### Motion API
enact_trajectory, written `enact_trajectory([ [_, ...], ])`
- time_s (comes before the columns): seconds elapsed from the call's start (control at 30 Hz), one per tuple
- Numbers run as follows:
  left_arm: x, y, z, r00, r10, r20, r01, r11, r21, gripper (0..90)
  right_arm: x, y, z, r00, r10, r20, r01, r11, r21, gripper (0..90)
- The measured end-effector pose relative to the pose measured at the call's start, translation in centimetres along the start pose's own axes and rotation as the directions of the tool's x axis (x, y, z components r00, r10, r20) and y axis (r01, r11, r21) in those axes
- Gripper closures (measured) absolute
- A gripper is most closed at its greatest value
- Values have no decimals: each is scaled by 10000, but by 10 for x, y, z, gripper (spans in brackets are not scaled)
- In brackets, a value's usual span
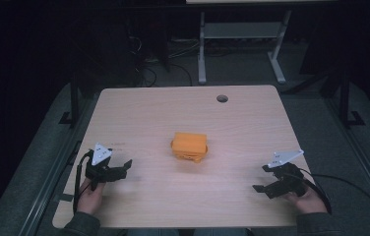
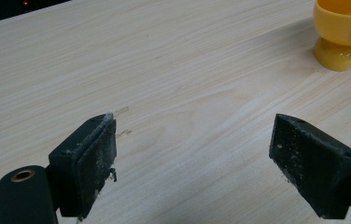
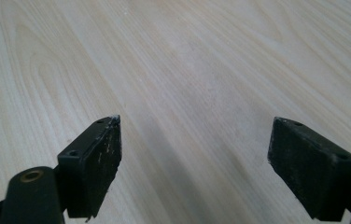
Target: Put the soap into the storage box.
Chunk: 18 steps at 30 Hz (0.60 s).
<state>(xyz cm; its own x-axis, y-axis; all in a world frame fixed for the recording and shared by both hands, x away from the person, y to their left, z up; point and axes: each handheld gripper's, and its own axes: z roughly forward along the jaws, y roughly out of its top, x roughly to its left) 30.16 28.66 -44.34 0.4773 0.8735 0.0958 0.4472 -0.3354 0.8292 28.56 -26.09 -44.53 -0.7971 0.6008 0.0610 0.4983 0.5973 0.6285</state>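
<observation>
On the light wooden table (image 1: 143,118), an orange plastic container (image 1: 189,145) sits near the middle, and I use it as my landmark. It looks like a blocky, lidded box with a yellower rounded part at its near edge; I cannot tell more of its make from above. My left gripper (image 1: 119,169) rests low over the wood to the near left of the container, well apart from it, its jaws spread wide with nothing between them. In the left gripper view the same gripper (image 2: 192,154) shows bare wood grain between its two black pads, and the container (image 2: 344,32) stands at the upper right corner, yellow-orange, with a rounded foot touching the table. My right gripper (image 1: 266,183) sits to the near right of the container, also well apart from it, close to the table's near right edge, with its grey three-cornered plate on top and its cable trailing off to the right. In the right gripper view this gripper (image 3: 194,151) has its jaws wide apart too, holding nothing, with plain table surface (image 3: 187,60) stretching ahead of them. Both of my hands grasp the grippers from the near edge of the table.
</observation>
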Motion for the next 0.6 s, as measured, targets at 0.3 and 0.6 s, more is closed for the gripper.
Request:
enact_trajectory([
  [0.3, -1, -1, 0, 10000, 29, 36, -29, 10000, 17, 141, 14, -20, -3, 9977, 179, 647, -159, 9994, -312, 188],
  [0.6, -1, -1, 2, 10000, 52, 41, -52, 10000, -2, 141, 29, -31, -9, 9946, 549, 886, -465, 9944, -944, 185],
])
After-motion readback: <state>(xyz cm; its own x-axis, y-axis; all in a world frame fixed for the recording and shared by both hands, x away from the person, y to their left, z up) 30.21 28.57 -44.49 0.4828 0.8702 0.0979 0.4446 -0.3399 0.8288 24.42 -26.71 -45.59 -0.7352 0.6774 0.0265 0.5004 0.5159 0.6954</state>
